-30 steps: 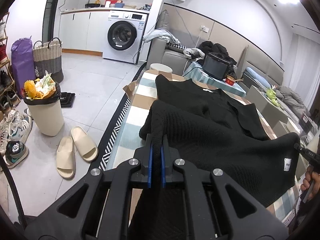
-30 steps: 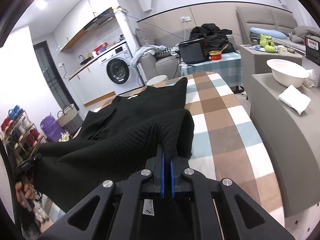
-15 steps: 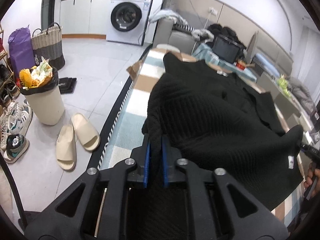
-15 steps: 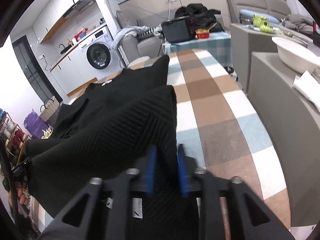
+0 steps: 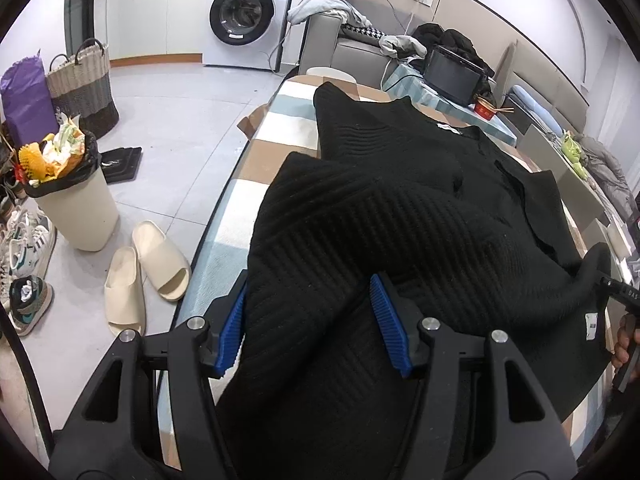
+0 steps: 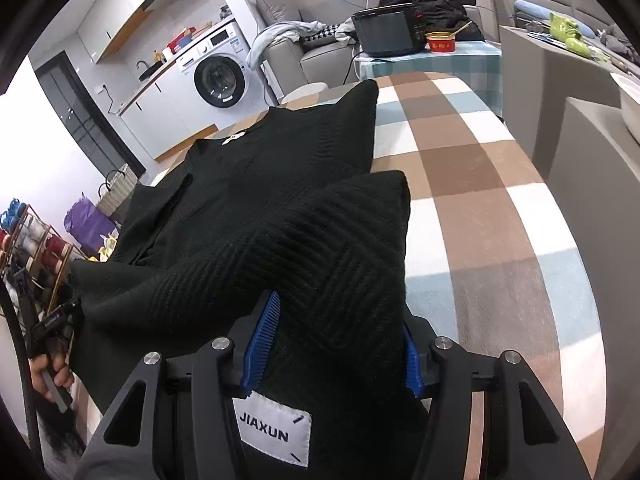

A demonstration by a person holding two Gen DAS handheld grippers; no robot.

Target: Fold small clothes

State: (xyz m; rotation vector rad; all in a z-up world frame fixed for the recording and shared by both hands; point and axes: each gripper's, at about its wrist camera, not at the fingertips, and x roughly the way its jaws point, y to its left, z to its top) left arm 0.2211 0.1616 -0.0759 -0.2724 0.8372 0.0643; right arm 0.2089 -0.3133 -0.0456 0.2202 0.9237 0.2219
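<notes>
— Where is the garment?

— The black ribbed knit sweater (image 5: 420, 208) lies spread on the worktop covered by a brown, white and pale-blue checked cloth (image 6: 472, 168). Its near hem is folded up over the body, so a thick doubled edge faces both cameras. A white collar label shows at the far end.

— And the left hand-held gripper (image 5: 312, 320)?

— Its jaws are opening. The blue ribbed pads (image 5: 386, 320) stand apart with the folded hem lying loose between them, not pinched.

— The right hand-held gripper (image 6: 336, 348)?

— The same: jaws opening, blue pads on either side of the fabric fold, which drapes over the gripper body. A white sewn tag reading JIAXUN (image 6: 274, 430) hangs below it.

— Anything beside the worktop?

— A pair of cream slippers (image 5: 144, 272) on the grey tiled floor and a cream bin with a black liner (image 5: 76, 204).
</notes>
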